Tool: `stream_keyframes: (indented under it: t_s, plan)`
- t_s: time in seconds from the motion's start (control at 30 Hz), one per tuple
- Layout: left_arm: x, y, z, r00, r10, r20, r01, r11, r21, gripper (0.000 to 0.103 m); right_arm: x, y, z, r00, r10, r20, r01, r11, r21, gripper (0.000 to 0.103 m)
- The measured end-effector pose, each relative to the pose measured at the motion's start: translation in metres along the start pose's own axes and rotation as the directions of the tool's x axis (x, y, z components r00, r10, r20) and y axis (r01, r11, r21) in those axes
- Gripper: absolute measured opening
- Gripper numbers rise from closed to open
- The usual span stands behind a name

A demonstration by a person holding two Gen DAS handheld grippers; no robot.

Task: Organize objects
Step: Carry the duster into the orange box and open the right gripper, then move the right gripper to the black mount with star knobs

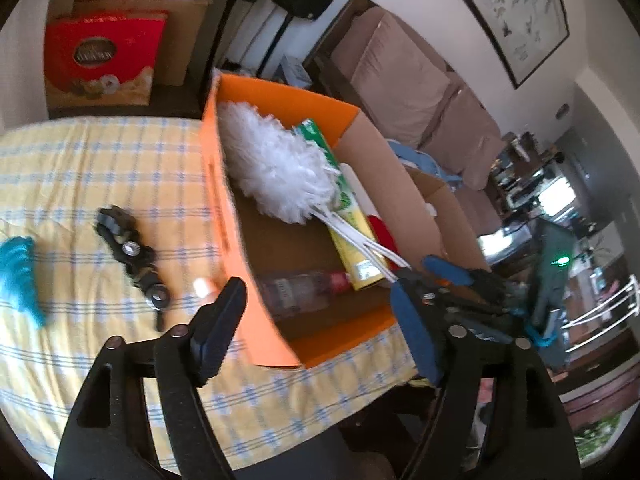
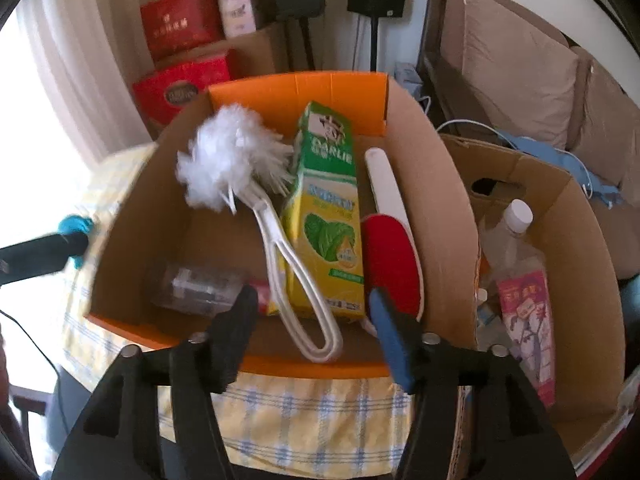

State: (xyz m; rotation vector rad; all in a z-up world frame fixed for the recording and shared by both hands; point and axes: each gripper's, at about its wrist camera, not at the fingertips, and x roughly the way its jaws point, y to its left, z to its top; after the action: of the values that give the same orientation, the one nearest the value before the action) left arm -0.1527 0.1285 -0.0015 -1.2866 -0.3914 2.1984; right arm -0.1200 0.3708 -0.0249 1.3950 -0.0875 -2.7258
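Observation:
An orange cardboard box stands on the yellow checked tablecloth. In it lie a white fluffy duster with a white loop handle, a green and yellow carton, a red and white lint brush and a clear plastic bottle. My right gripper is open and empty just above the box's near edge, over the duster handle. My left gripper is open and empty over the box's near corner. The right gripper also shows in the left wrist view.
A black strap with buckles and a teal fuzzy object lie on the cloth left of the box. A second cardboard box with bottles and a pink packet stands to the right. Red gift boxes and a sofa stand behind.

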Motion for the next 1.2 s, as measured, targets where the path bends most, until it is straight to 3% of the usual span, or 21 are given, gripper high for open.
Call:
stream_keyframes:
  t_s: [0.1, 0.27, 0.37, 0.53, 0.87, 1.2]
  plan:
    - [-0.009, 0.006, 0.001, 0.999, 0.021, 0.028, -0.021, 1.0, -0.005, 0.083, -0.017, -0.001, 0.001, 0.999, 0.006, 0.042, -0.008, 0.999, 0.039, 0.07]
    - [-0.027, 0.021, 0.0, 0.996, 0.07, 0.057, -0.069, 0.998, -0.011, 0.085, -0.04, 0.009, 0.004, 0.995, 0.001, 0.097, -0.007, 0.998, 0.069, 0.08]
    - [-0.036, 0.031, -0.001, 0.991, 0.108, 0.073, -0.107, 0.994, -0.012, 0.094, -0.051, 0.022, 0.004, 0.992, 0.027, 0.126, -0.036, 0.997, 0.07, 0.083]
    - [-0.052, 0.046, -0.006, 0.982, 0.167, 0.093, -0.166, 0.986, -0.015, 0.097, -0.059, 0.051, 0.005, 0.987, 0.075, 0.144, -0.082, 0.996, 0.037, 0.088]
    - [-0.084, 0.078, -0.017, 0.959, 0.256, 0.122, -0.255, 0.967, -0.03, 0.102, -0.055, 0.11, 0.005, 0.977, 0.159, 0.141, -0.158, 0.987, -0.022, 0.102]
    - [-0.103, 0.116, -0.028, 0.938, 0.324, 0.119, -0.318, 0.946, -0.065, 0.103, -0.036, 0.161, 0.002, 0.975, 0.199, 0.096, -0.189, 0.977, -0.102, 0.103]
